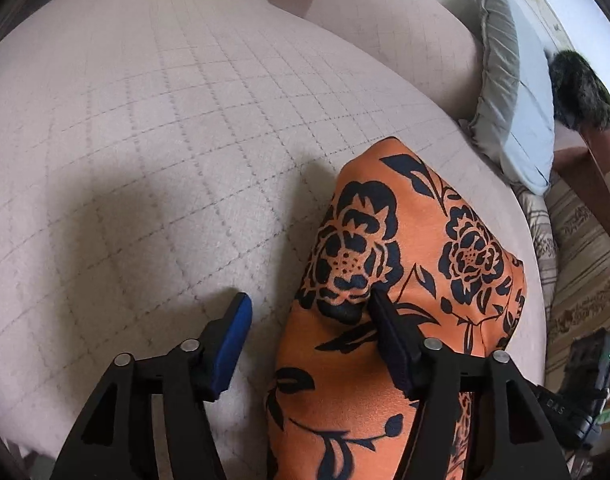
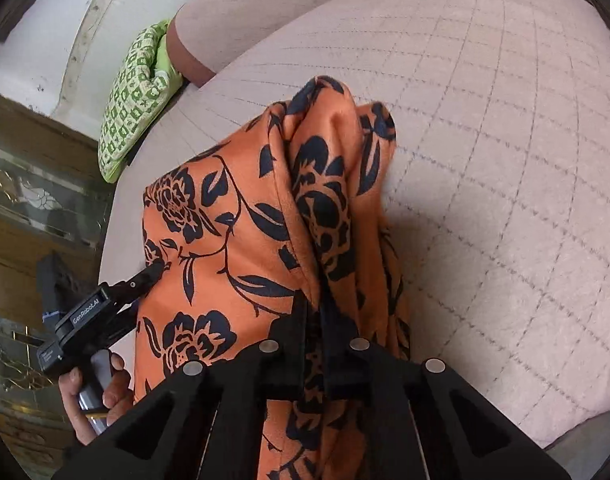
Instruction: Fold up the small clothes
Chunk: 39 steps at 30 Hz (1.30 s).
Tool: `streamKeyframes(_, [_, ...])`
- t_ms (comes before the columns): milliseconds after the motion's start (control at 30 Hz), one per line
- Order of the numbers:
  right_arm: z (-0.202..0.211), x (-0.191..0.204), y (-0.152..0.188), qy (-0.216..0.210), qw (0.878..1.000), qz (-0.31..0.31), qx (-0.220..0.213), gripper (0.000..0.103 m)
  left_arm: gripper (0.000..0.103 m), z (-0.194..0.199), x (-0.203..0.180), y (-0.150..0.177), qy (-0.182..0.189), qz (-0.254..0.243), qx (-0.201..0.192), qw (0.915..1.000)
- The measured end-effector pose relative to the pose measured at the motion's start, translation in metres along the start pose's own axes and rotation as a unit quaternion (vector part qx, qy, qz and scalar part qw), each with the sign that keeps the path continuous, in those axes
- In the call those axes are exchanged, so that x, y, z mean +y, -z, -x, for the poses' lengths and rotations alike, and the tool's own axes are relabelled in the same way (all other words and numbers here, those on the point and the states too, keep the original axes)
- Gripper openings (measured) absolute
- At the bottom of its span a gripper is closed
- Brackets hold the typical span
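Note:
An orange cloth with black flowers [image 1: 385, 240] lies bunched on the pale quilted cushion [image 1: 145, 140]. My left gripper [image 1: 311, 316] is open: its blue-padded left finger [image 1: 235, 332] rests over bare cushion, while the right finger [image 1: 389, 328] touches the cloth's printed face, with the cloth's edge lying between the two. In the right wrist view the same cloth [image 2: 233, 240] rises in folds, and my right gripper [image 2: 314, 308] is shut on a gathered fold of it. A hand [image 2: 101, 392] holds the left gripper at the cloth's left edge.
A green patterned cloth [image 2: 133, 100] lies at the cushion's [image 2: 505, 160] far edge. A grey pillow [image 1: 501, 80] and a dark furry thing [image 1: 581, 88] sit to the right. A striped rug [image 1: 577, 260] lies beside the cushion, and a glass-fronted cabinet [image 2: 33, 200] stands nearby.

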State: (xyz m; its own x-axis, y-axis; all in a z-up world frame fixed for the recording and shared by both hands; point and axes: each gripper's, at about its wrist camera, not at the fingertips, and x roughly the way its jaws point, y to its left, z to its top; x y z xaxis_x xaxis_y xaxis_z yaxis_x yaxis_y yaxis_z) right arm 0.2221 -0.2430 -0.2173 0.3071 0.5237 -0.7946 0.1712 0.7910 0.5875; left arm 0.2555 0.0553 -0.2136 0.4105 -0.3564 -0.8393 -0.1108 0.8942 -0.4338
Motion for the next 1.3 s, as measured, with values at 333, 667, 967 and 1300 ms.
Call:
streamKeyframes(333, [0.058,0.000,0.047,-0.055,0.998,0.033,-0.023,0.077,0.062,0.068,0.034,0.065,0.062,0.003,0.005,0.9981])
streamKeyframes(667, [0.023,-0.023,0.070,-0.042,0.999,0.005,0.025,0.077,0.066,0.061,0.052,0.111,0.088,0.064,0.006,0.9941])
streamKeyframes(967, [0.023,-0.022,0.074,-0.008,1.000,0.006,0.020,0.048,0.066,0.060,0.019,0.125,0.021,-0.003,-0.001,0.9998])
streamKeyframes(1300, [0.025,-0.030,0.078,-0.014,1.000,0.000,0.024,0.042,0.041,0.044,-0.006,0.132,0.012,-0.029,0.011,0.9994])
